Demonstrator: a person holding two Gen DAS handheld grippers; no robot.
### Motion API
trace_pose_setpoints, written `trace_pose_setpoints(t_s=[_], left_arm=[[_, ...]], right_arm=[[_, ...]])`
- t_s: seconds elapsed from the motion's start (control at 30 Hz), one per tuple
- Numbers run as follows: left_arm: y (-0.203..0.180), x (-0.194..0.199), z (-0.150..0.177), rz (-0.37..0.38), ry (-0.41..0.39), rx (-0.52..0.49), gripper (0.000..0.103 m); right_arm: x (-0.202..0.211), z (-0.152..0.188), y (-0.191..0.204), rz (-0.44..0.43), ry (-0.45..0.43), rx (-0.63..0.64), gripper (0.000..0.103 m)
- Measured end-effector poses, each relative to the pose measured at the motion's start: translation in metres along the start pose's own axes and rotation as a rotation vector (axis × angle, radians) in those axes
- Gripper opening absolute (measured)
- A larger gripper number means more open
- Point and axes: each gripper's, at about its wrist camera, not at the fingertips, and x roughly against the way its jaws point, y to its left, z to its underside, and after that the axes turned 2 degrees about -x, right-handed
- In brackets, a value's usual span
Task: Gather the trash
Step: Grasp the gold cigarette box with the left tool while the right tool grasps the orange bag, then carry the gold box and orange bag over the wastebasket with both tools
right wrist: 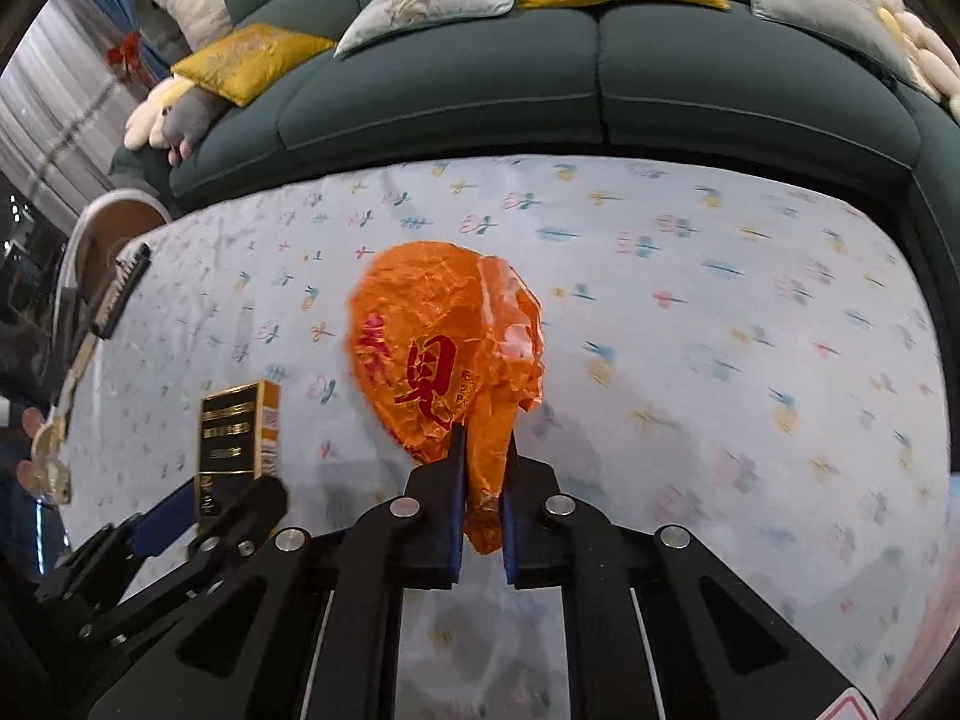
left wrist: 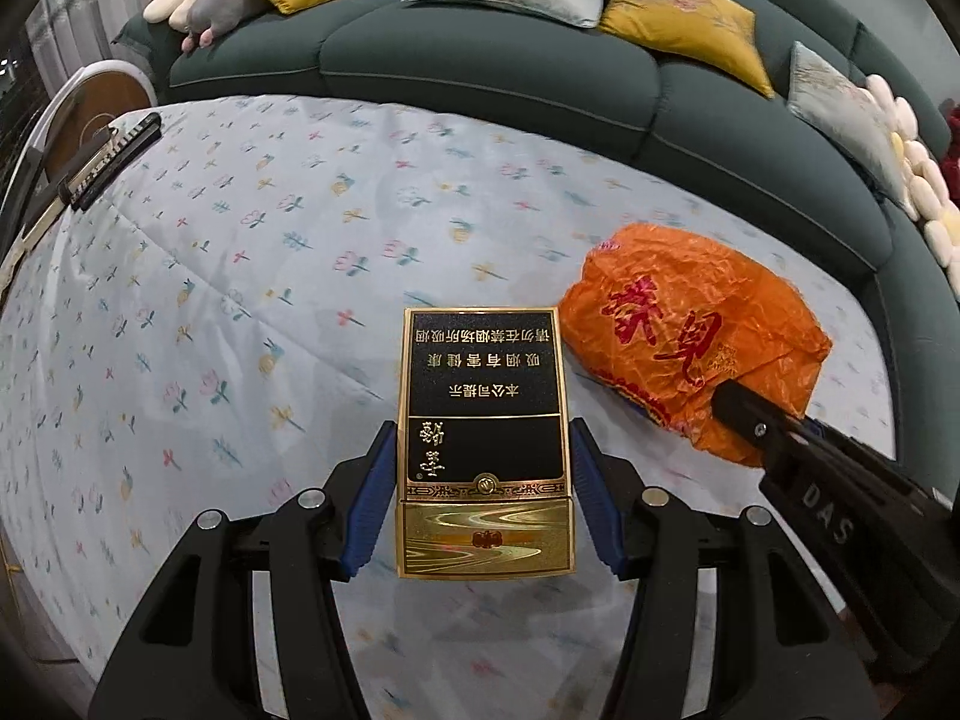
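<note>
A black and gold cigarette box [left wrist: 485, 450] stands up between the blue pads of my left gripper [left wrist: 483, 429], which is shut on its sides and holds it above the floral cloth. To its right is a crumpled orange plastic bag [left wrist: 690, 348] with red characters, with my right gripper [left wrist: 741, 411] pinching its near edge. In the right wrist view my right gripper [right wrist: 486, 438] is shut on the bag's [right wrist: 444, 354] lower tail, and the bag hangs off the cloth. The box [right wrist: 237, 432] and the left gripper's fingers [right wrist: 252, 504] show at lower left.
A floral cloth [left wrist: 270, 276] covers the surface below. Behind it runs a dark green sofa [left wrist: 480, 72] with yellow and pale cushions [left wrist: 678, 18] and a plush toy [left wrist: 204, 6]. A dark comb-like object [left wrist: 114, 156] lies at the cloth's left edge beside a round white item [left wrist: 102, 96].
</note>
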Motion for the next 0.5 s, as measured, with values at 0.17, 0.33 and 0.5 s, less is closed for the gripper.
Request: trace_pose_setpoints(t_s=[0.17,0.33,0.5], left_arm=[[-0.042,0.031,0.02,0.031,-0.011,-0.055,0.053],[-0.095,0.063,0.044,0.074,-0.021,-0.118,0.053],[-0.148,0.093,0.068,0.116,-0.038,-0.191,0.053]], right_arm=[[0.051,0.018,-0.037,0.015,-0.042,-0.044,0.009],[0.105,0.037,-0.087,0.047,-0.093,-0.094,0.009],[0.161,0.061,-0.144,0.083,-0.152,-0.166,0.009]])
